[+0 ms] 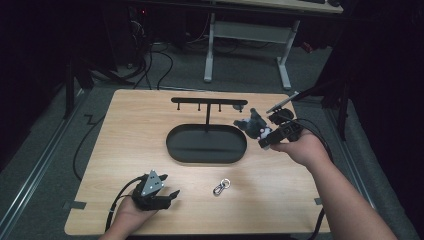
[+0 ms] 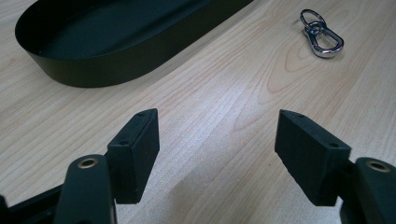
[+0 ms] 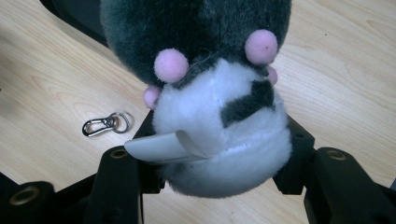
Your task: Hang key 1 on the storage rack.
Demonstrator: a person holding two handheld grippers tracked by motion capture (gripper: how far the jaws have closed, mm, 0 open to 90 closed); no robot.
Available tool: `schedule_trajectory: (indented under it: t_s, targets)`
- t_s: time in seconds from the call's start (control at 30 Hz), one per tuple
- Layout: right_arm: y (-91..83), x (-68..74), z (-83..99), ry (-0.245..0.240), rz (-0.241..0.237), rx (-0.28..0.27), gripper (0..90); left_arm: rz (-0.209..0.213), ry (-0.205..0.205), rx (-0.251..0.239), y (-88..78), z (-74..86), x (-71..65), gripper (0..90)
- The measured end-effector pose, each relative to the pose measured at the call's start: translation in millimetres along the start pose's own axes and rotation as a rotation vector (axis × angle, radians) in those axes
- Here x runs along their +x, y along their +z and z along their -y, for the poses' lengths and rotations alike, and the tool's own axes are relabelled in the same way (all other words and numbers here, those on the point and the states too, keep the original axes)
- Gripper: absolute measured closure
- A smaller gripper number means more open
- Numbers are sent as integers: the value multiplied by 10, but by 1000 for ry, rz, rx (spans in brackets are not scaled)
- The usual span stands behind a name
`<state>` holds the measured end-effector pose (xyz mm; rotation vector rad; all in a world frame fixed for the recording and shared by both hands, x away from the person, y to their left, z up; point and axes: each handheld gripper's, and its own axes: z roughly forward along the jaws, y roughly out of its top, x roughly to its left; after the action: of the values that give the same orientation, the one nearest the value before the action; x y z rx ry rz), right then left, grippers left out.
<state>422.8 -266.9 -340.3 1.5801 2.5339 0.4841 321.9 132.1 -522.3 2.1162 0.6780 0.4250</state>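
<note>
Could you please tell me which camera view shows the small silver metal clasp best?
The left gripper view: the small silver metal clasp lies large and sharp on the wooden table. The right gripper view shows it smaller; the high view, tiny.

Plush toy (image 3: 210,107) between gripper (image 3: 217,163) jaws, key clip (image 3: 105,124) beyond

The plush toy (image 3: 215,93) is soft, fuzzy pile in dark grey and white with small pink pompoms, and a smooth, slightly glossy white label (image 3: 163,148) that looks like satin or coated paper curls from its seam. The table (image 2: 224,107) is pale wood-grain laminate with a faint sheen, the oval tray (image 2: 112,42) and its hanger stand (image 1: 208,103) are matt black, probably painted metal, and the key clip (image 2: 321,36) is bright polished metal. The left gripper (image 2: 217,154) and right gripper (image 3: 215,179) have matt black plastic jaws with brass-coloured inserts.
</note>
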Motion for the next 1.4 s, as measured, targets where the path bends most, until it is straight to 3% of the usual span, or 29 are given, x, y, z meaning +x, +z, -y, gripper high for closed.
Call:
schedule_trajectory:
  t_s: [0.77,1.0,1.17,1.4]
  targets:
    - [-134,17,-247,18,6,-29,481,2,4,4,4,3,-3,315]
    - [-113,22,-323,33,33,-45,481,3,11,9,0,2,0,315]
    - [-73,-70,-300,73,59,-52,481,3,10,8,0,4,-3,315]
    - [68,-166,-153,100,52,-39,480,5,13,11,12,4,-10,315]
